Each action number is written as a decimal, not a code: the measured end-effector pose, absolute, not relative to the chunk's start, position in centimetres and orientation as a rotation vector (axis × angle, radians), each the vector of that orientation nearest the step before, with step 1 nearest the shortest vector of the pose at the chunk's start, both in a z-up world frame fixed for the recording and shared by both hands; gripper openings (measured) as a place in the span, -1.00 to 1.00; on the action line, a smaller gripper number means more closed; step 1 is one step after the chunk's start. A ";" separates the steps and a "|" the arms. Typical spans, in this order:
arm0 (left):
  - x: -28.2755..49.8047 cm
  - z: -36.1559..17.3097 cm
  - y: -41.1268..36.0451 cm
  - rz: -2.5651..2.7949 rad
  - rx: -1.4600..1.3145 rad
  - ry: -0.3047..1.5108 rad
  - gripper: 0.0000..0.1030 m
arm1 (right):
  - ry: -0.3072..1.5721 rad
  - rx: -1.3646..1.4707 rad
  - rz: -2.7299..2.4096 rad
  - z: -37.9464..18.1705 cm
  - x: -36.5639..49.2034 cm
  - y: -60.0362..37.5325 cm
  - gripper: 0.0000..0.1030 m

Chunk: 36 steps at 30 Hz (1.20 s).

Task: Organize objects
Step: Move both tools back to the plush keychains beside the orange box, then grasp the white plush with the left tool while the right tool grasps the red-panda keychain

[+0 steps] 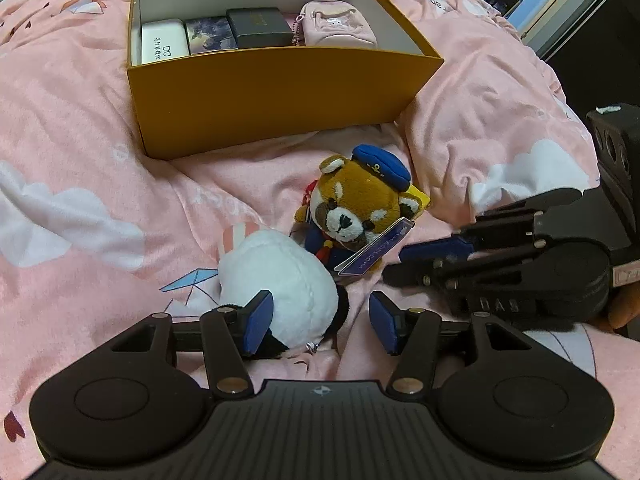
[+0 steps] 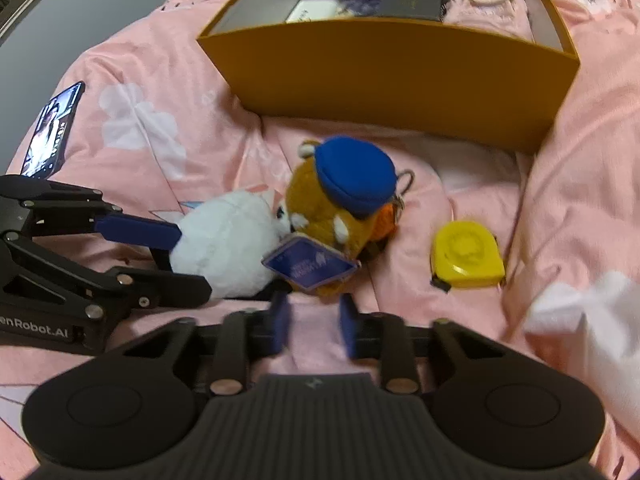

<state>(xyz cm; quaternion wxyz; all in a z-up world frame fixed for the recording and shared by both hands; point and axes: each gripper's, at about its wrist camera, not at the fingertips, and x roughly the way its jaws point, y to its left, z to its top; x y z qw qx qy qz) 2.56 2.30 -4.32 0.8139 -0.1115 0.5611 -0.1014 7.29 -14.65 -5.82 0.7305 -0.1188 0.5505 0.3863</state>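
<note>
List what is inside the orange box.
In the orange box, along the far wall: a white case, a picture-printed box, a black box and a pink pouch. The near wall hides the floor in front of them.

Black linkage grippers (image 1: 320, 326), blue pads (image 1: 258, 326) (silver pivot screws).
</note>
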 end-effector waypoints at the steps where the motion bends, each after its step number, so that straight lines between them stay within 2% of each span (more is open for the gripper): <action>1: 2.6 -4.3 2.4 -0.217 -0.240 1.198 0.26 | 1.198 -0.268 0.842 -5.7 7.5 -14.5 -0.69; 12: 2.8 -4.9 2.8 -0.217 -0.261 1.201 0.33 | 1.044 -0.228 0.726 -3.9 9.4 -15.6 -0.68; 19: 3.0 -5.3 2.9 -0.247 -0.279 1.205 0.42 | 1.096 -0.173 0.706 -4.1 9.9 -17.6 -0.60; 21: 3.1 -5.5 2.9 -0.249 -0.287 1.207 0.43 | 1.123 -0.155 0.733 -4.4 9.9 -17.6 -0.53; 23: 3.1 -5.7 3.1 -0.246 -0.292 1.207 0.45 | 1.122 -0.158 0.766 -4.5 9.6 -17.1 -0.36; 26: 3.2 -5.7 3.2 -0.204 -0.292 1.185 0.45 | 1.110 -0.190 0.826 -4.3 8.8 -16.1 -0.28; 30: 3.9 -6.7 2.6 -0.080 -0.114 1.200 0.44 | 1.112 -0.227 0.893 -4.4 8.2 -15.2 -0.22; 36: 5.1 -9.4 5.8 -0.127 -0.407 1.284 0.51 | 1.159 -0.270 0.936 -6.3 8.9 -13.2 -0.16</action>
